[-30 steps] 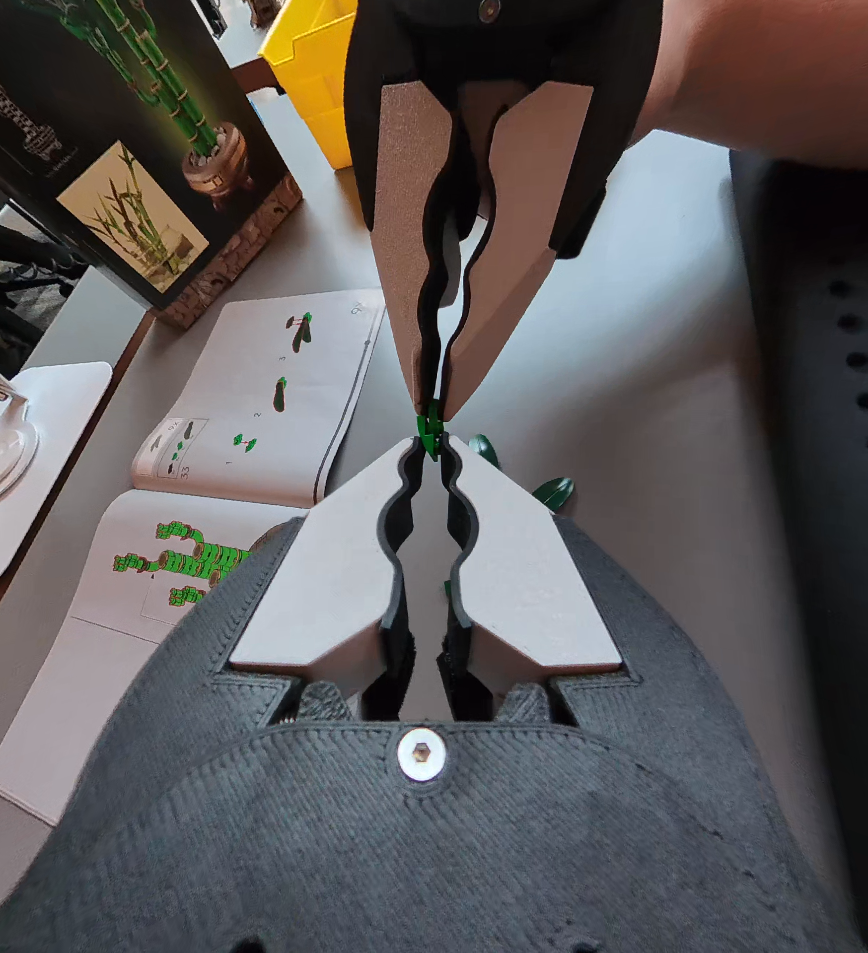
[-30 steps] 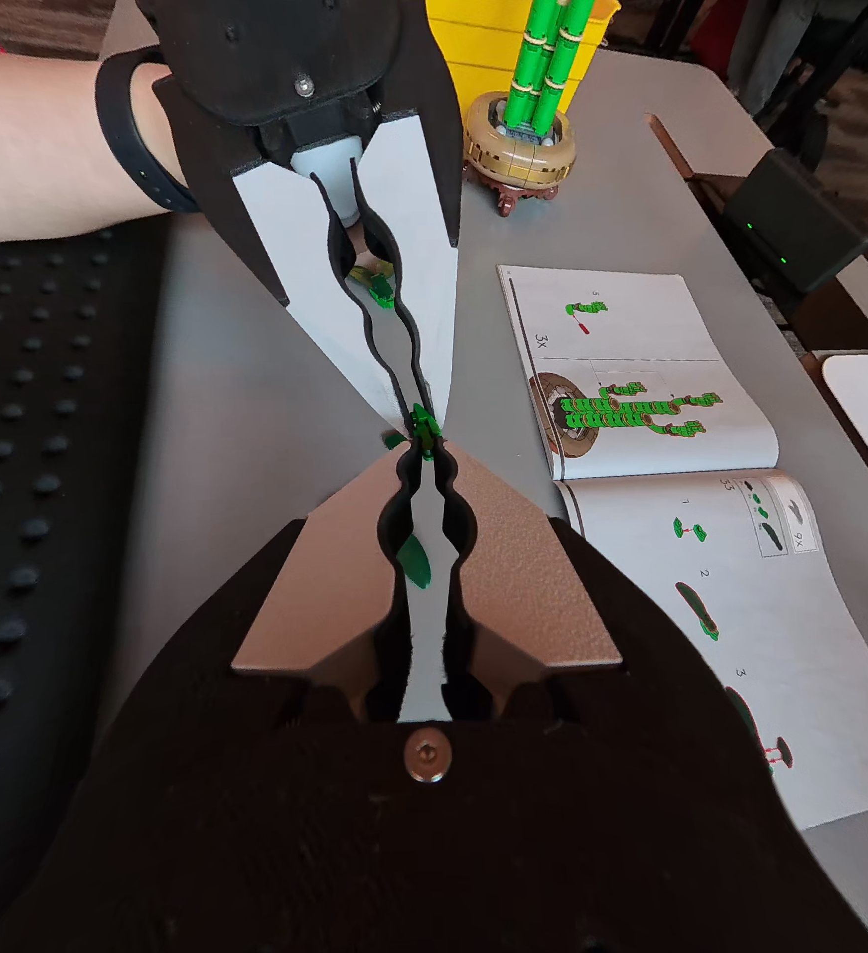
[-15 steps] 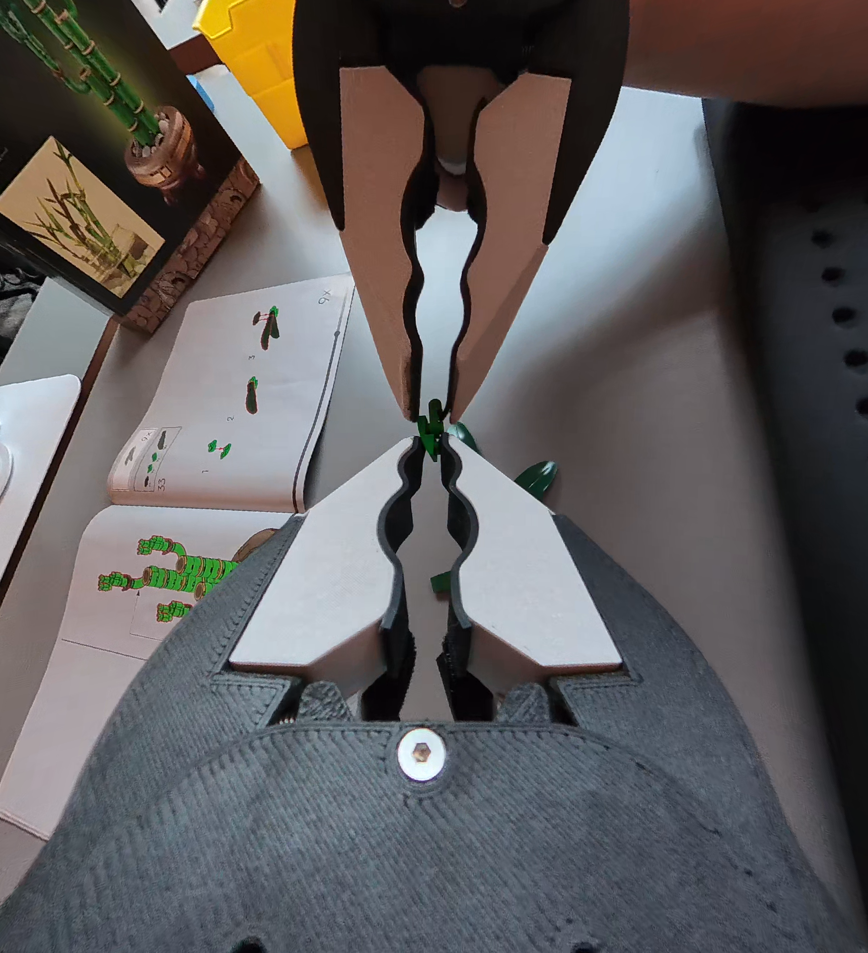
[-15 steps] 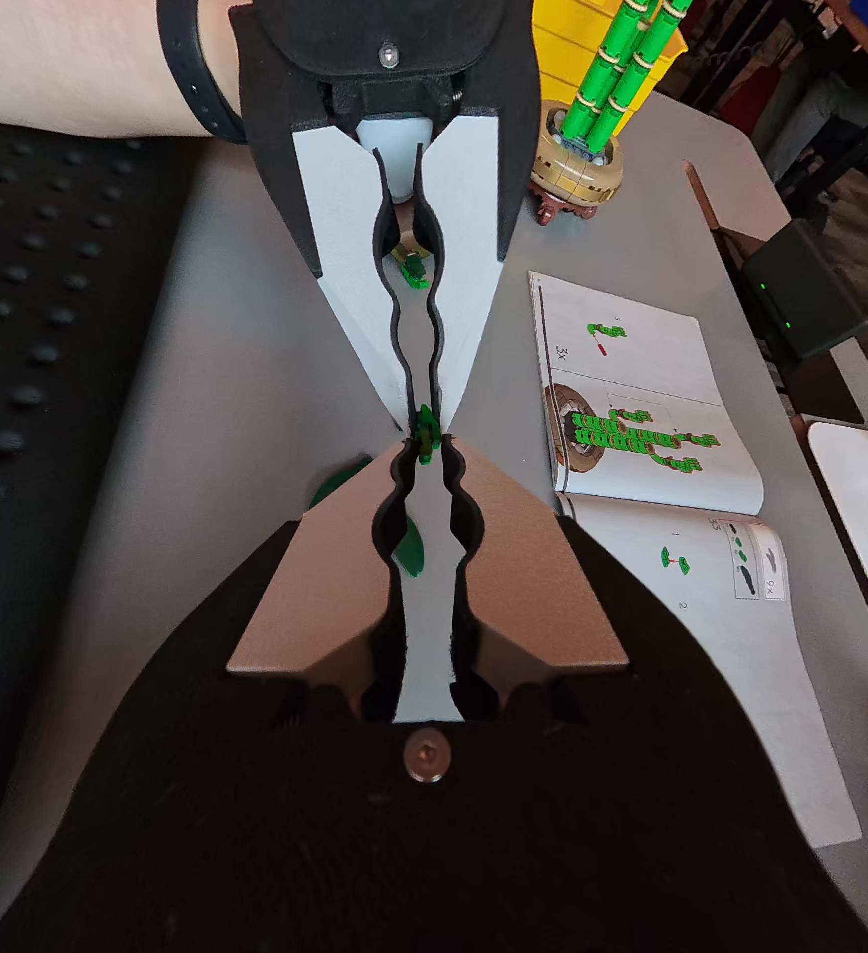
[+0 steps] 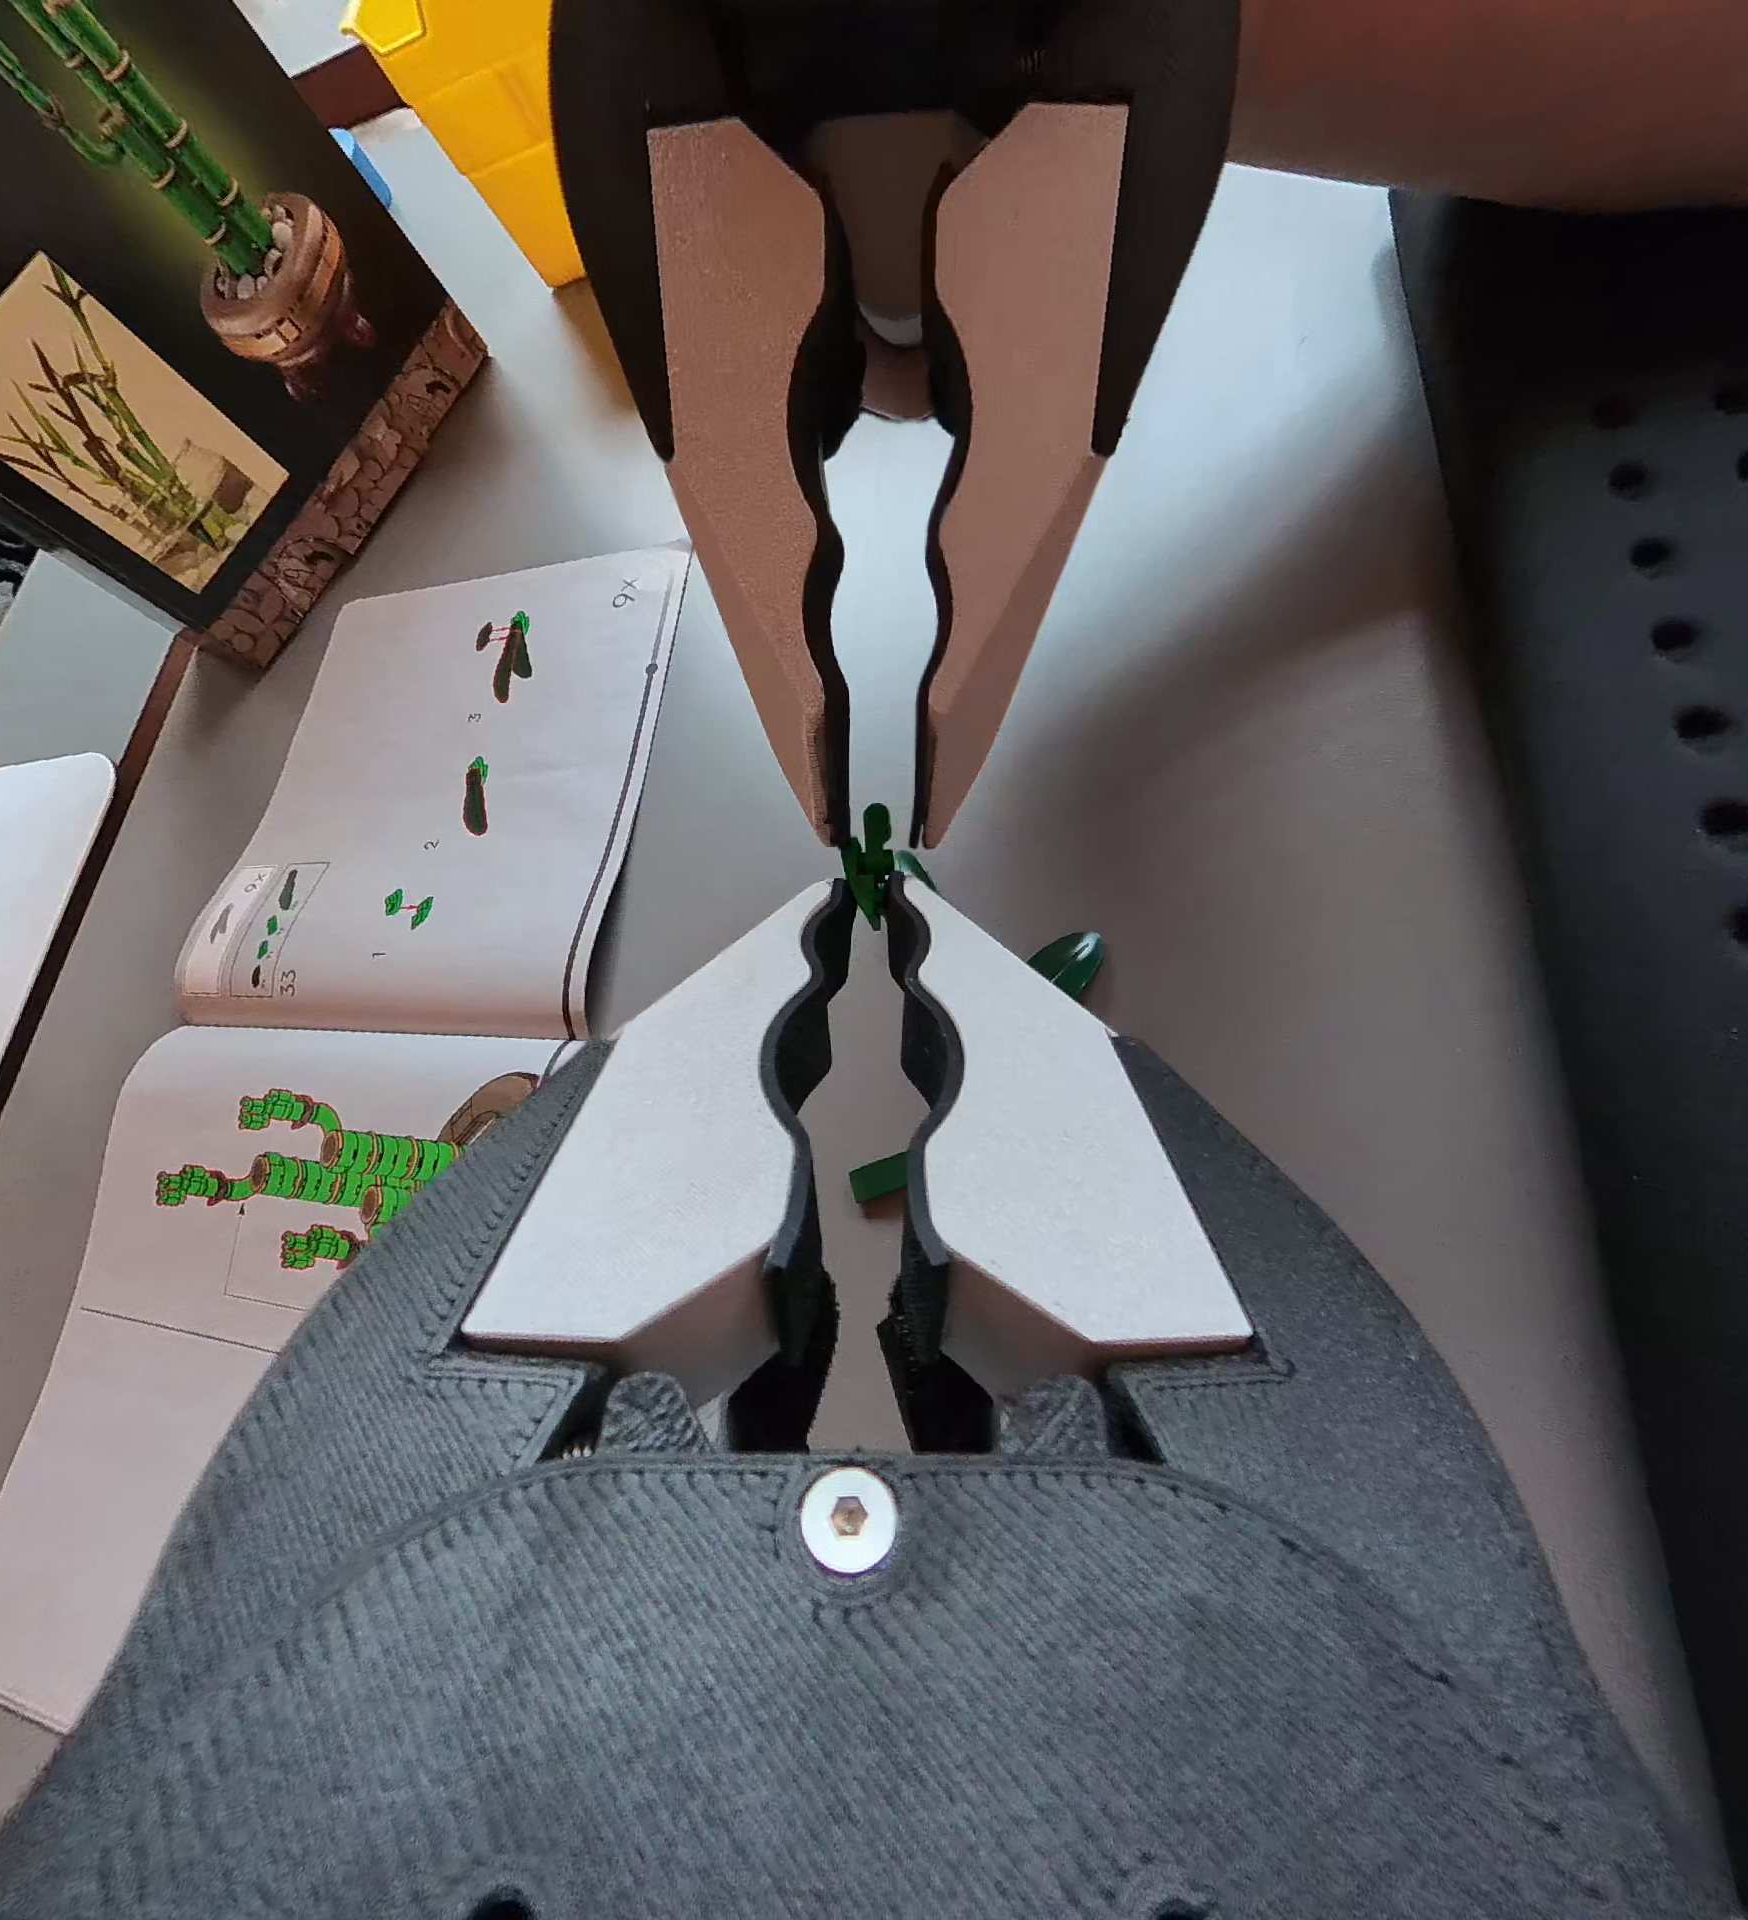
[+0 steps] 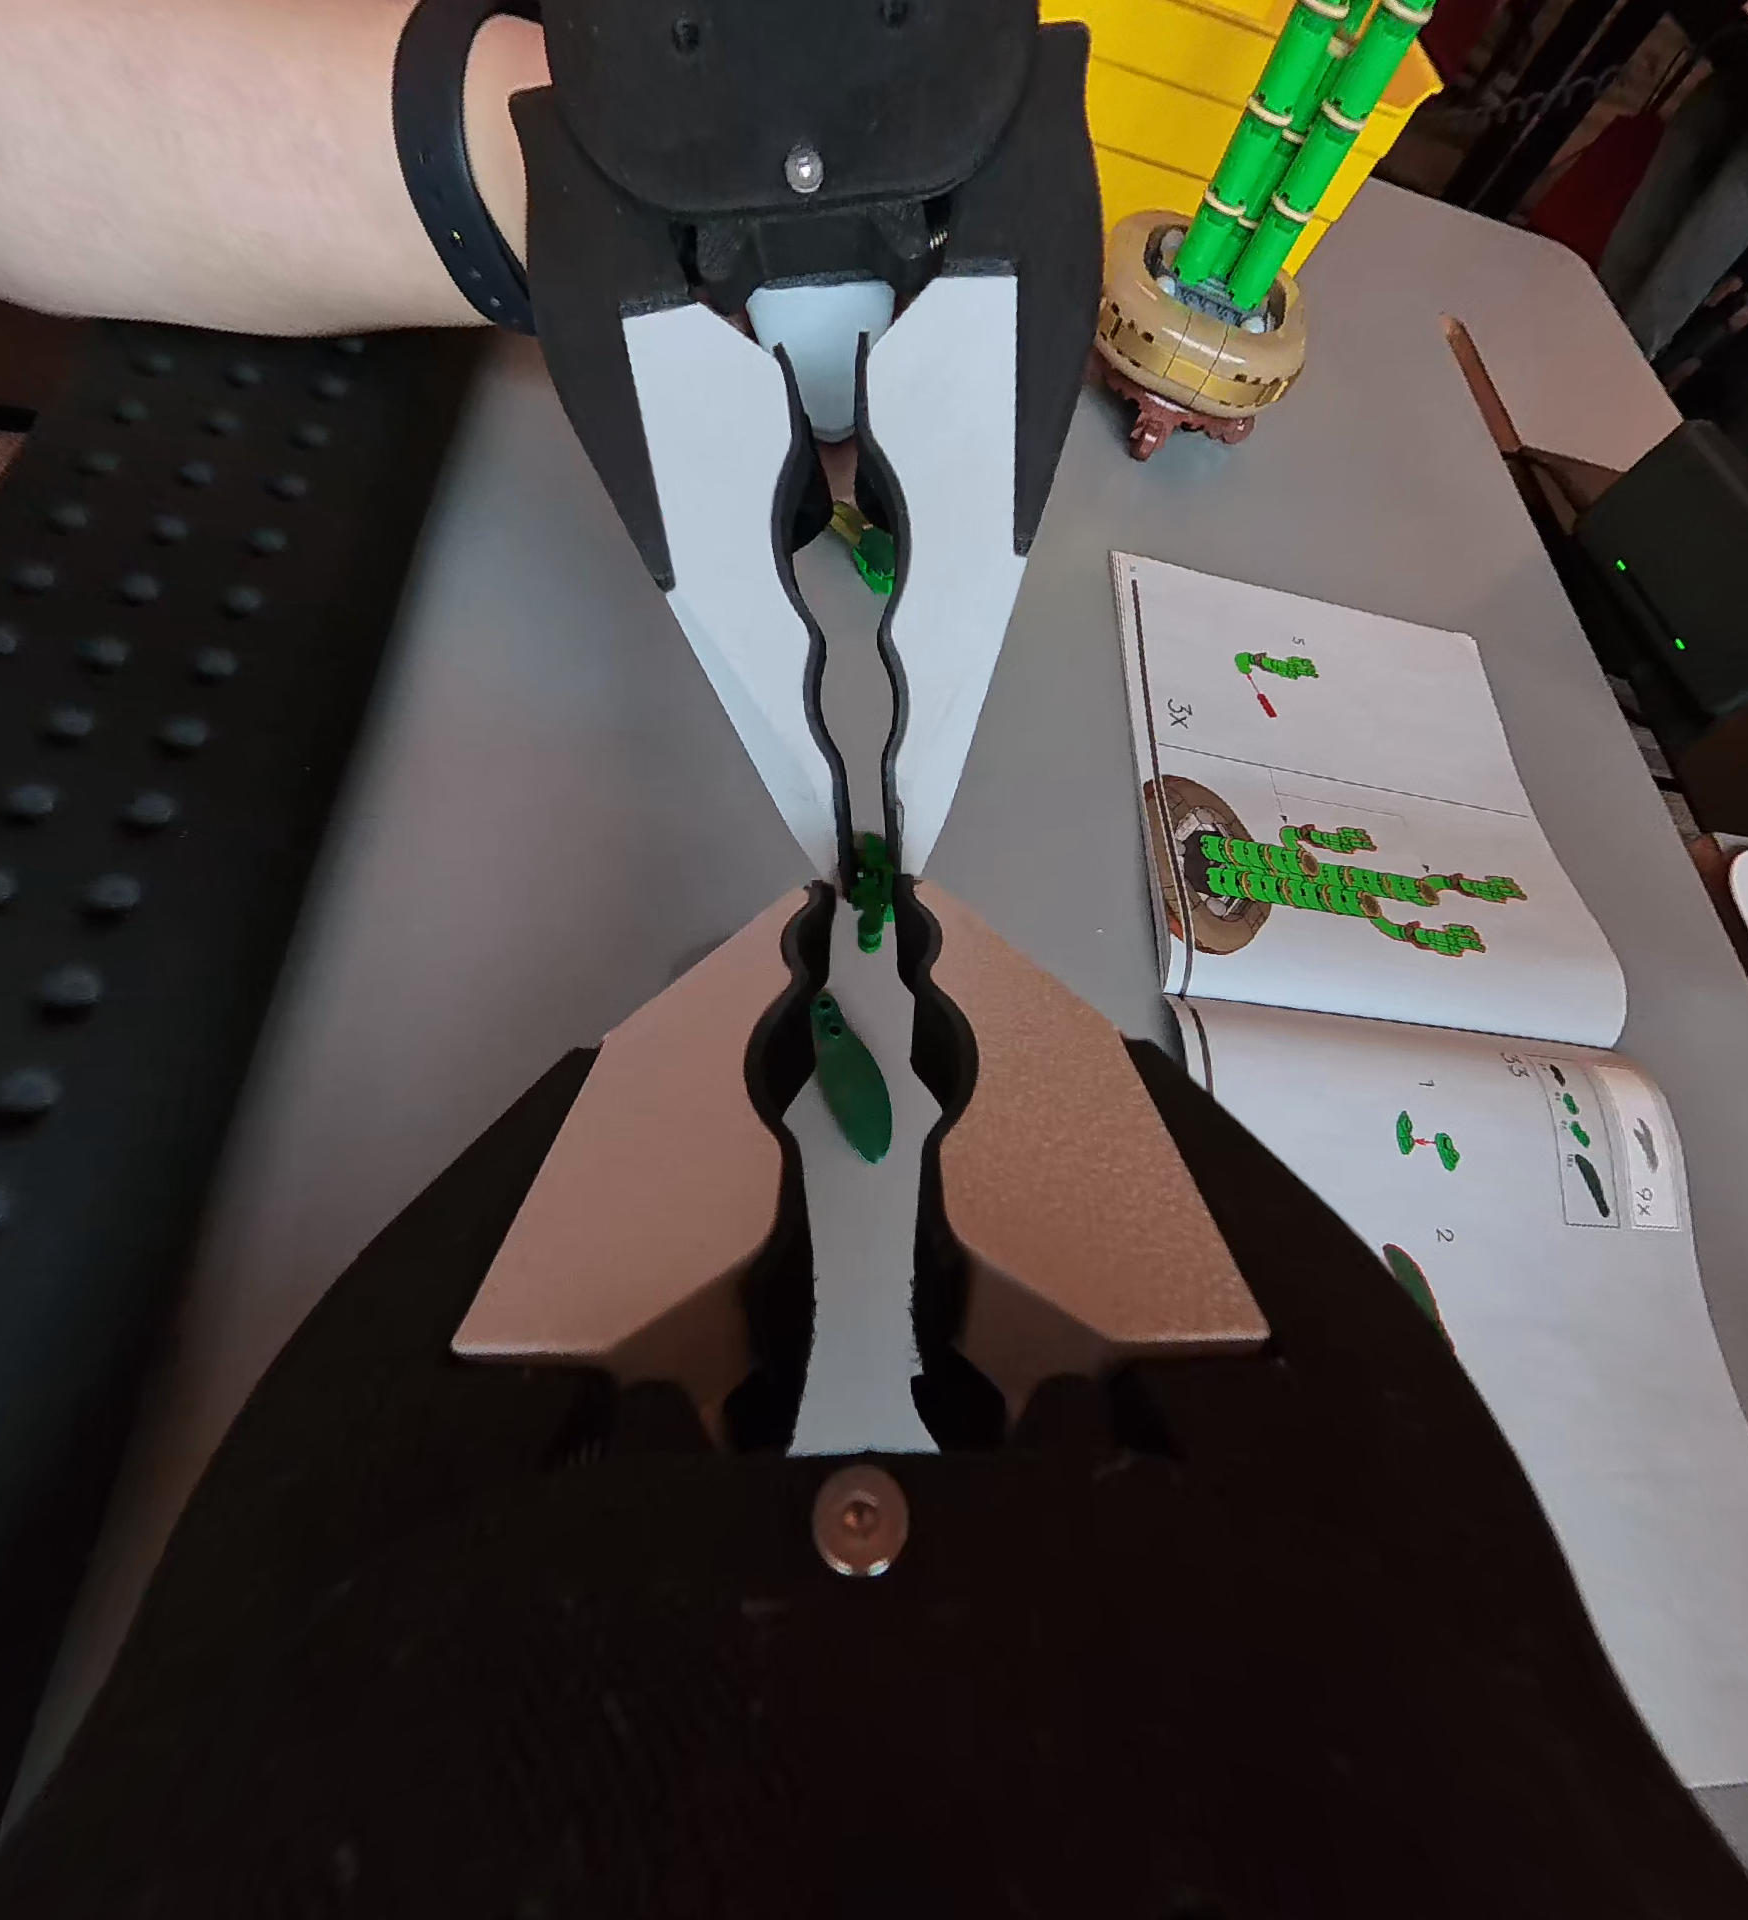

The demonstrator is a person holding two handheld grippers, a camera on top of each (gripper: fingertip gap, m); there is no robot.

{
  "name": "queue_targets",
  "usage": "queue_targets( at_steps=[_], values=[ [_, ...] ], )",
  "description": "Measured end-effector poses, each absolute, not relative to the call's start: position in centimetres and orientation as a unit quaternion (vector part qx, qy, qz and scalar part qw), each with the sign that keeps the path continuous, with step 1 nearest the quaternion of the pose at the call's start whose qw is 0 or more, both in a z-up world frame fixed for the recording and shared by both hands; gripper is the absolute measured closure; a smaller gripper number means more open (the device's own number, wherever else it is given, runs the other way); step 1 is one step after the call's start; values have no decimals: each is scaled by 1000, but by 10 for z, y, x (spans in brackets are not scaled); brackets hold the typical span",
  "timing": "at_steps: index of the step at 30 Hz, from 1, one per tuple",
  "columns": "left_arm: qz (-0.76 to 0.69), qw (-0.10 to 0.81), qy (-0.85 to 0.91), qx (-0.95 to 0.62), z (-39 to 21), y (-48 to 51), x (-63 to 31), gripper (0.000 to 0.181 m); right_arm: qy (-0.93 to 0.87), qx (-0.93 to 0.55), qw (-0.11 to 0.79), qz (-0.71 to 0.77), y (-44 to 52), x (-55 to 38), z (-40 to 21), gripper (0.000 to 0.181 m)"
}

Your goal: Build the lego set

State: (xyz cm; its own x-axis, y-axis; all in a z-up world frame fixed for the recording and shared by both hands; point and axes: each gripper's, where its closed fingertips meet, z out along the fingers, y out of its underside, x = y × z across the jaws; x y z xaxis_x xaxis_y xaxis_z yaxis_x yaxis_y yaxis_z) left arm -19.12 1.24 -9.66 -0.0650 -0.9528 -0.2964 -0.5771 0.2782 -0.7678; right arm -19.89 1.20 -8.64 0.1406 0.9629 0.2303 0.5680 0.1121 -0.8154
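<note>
A small green lego piece (image 5: 868,871) is held over the grey table (image 5: 1213,727) between two grippers that meet tip to tip. My left gripper (image 5: 863,896), with white fingers, is shut on the piece's near end. My right gripper (image 5: 875,831), with brown fingers, comes in from the top of the left wrist view, its jaws a little apart on either side of the piece's far end. In the right wrist view the right gripper (image 6: 865,891) stands slightly open around the piece (image 6: 870,896), and the left gripper (image 6: 875,862) pinches it from above.
Dark green leaf pieces (image 6: 854,1081) (image 5: 1067,961) lie on the table under the grippers. An open instruction booklet (image 6: 1369,883) lies beside them. A bamboo model in a tan pot (image 6: 1202,322), a yellow bin (image 5: 475,125), the set's box (image 5: 122,312) and a black studded mat (image 6: 70,727) surround the area. The grippers are tip to tip, or close to it.
The right gripper's fingers have opened from a pinch on the green piece to a small gap. The left gripper keeps its hold.
</note>
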Motion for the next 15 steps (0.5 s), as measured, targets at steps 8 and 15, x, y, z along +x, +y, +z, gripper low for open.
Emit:
queue_targets(
  at_steps=[8,15],
  values=[
    [-247,401,688,-552,-96,10,-188,176,-614,-628,426,219,14,-200,-89,167],
    [-248,407,688,-548,-93,9,-188,176,-615,-624,429,220,12,-200,-86,171]
  ],
)
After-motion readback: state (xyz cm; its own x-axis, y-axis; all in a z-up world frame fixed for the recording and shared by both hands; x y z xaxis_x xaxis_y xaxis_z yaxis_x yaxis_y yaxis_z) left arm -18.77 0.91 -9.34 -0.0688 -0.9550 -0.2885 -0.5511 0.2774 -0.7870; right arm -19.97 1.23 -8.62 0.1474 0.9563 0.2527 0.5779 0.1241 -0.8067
